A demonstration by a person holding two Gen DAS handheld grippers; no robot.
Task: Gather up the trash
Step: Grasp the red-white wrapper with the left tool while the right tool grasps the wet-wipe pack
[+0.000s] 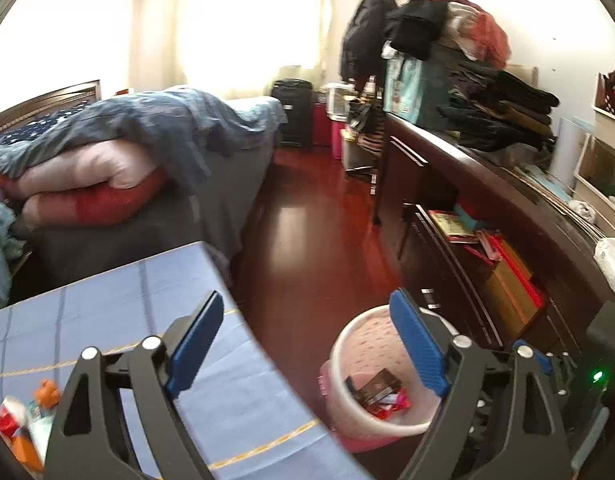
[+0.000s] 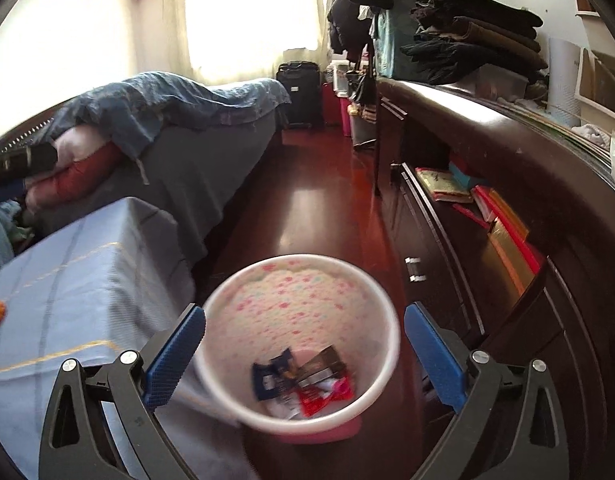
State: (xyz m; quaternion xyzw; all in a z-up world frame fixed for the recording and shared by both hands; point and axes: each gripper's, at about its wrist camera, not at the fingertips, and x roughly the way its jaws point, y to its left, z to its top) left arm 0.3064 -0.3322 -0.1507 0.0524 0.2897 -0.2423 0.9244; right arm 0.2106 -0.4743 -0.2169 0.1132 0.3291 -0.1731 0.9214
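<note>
The right gripper (image 2: 305,354), jaws wide and empty, hangs over the pink-spotted white plastic bin (image 2: 381,312), probably for dropping wrappers, while the left gripper (image 1: 307,344), equally wide, waits with the blue-clothed table's leftover litter (image 1: 25,412) at its 8 o'clock.

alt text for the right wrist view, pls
The open right gripper hangs over a white, pink-speckled trash bin on a dark red wood floor, with wrappers already lying inside. A blue-clothed table sits to the left, a bed behind it, and a dark dresser along the right.
</note>
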